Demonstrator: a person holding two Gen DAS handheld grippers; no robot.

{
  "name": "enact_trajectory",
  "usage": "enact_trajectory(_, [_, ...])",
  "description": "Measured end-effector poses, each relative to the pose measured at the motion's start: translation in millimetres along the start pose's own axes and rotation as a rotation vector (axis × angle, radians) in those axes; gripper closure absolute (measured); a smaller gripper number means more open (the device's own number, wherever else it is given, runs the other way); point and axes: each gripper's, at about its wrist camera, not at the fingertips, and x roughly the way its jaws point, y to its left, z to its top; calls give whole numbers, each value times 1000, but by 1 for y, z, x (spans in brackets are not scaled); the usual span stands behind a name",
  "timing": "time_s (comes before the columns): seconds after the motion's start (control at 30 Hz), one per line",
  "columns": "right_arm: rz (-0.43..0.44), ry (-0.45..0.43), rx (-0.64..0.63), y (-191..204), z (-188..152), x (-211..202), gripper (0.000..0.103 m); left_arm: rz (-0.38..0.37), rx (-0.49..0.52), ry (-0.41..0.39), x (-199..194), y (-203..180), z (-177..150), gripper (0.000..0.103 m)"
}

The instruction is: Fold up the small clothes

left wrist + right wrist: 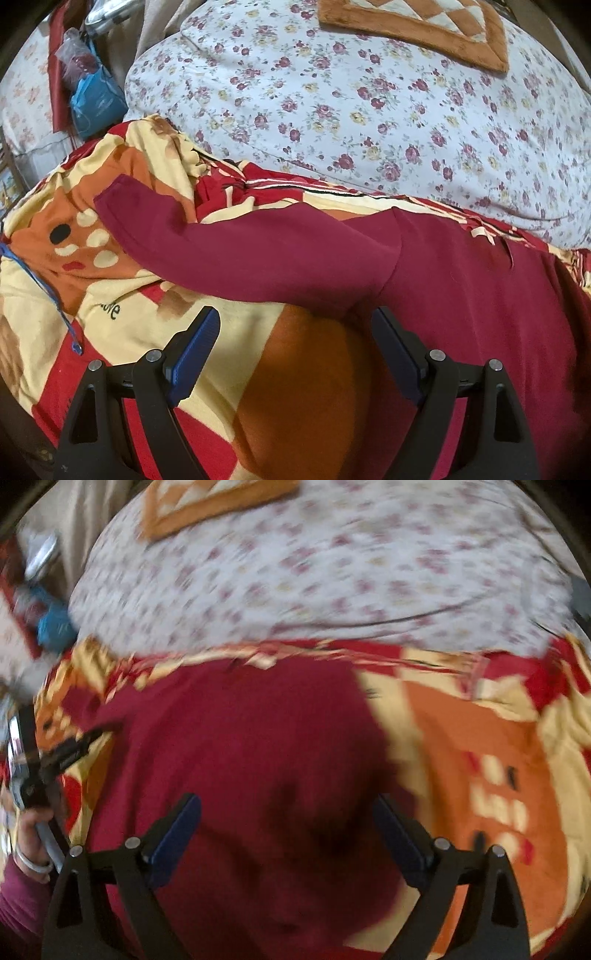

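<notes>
- Left tool (293, 334) sat lowest in its view, pads wide apart, nothing between them; it hung over the patterned blanket (122, 332), w/ the right pad's tip against the lower edge of the maroon garment (461, 295), not pinching it.
- Garment lay across mid-frame on the blanket; one sleeve (221, 247) stretched toward the left of frame, cuff at upper left, body filling lower right.
- Right tool (286, 821) also spread wide and empty, over the garment's body at centre of a blurred view, so finer detail there couldn't be read.
- Floral quilt (369, 110) filled the upper frame behind; not involved.
- Judged step: sleeve fold-in, not yet done.
- To do it well, prob.: grip sleeve near the cuff, one layer only, no blanket caught; carry it flat across the body, lay it square to the side seam; use the other tool to pin the shoulder so the body doesn't drag.
</notes>
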Motion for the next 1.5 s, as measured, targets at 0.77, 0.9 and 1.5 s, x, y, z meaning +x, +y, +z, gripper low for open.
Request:
enact_trajectory(0.77, [-18,33,-57,96,20,69,6,-22,-14,15,6,-5,3,27])
enact_trajectory(0.9, [1,51,-42,95,18,72,6,-23,-10,16,7,-7,4,27])
enact_trajectory(1.5, [-46,39,-79,106,20,83,6,-25,-15,30,12,-8,3,27])
